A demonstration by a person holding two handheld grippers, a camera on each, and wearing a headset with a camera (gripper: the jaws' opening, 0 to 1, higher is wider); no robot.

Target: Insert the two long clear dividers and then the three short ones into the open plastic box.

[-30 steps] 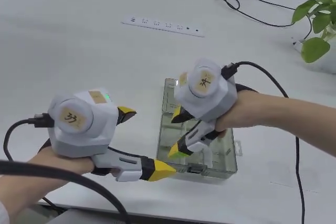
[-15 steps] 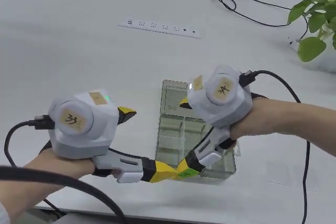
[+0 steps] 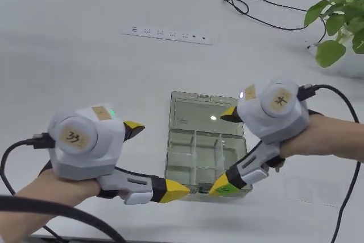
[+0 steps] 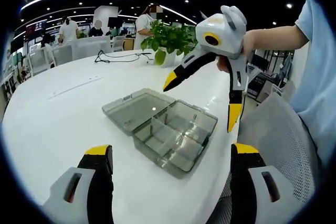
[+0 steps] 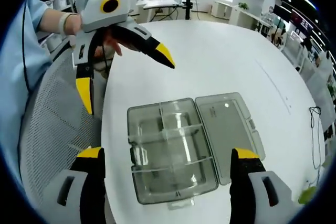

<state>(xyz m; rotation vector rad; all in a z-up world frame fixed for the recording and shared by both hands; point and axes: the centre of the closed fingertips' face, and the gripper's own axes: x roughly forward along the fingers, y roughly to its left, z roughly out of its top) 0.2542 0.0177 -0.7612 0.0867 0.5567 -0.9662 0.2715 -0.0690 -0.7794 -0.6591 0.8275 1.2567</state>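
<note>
- The right gripper (image 3: 224, 149) had pulled back rightward off the clear grey plastic box (image 3: 169, 160), fingers spread and empty; the left gripper (image 3: 158, 156) likewise.
- Clear dividers (image 3: 194, 151) stood inside, so insertion looked complete.

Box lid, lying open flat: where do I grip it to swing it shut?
Grip the lid at its free long edge, the one farthest from the hinge, coming from the far side of the box. It lies flat on the table, so probably slide one jaw under that edge and pinch; near the hinge the tray wall would block the jaws.
</note>
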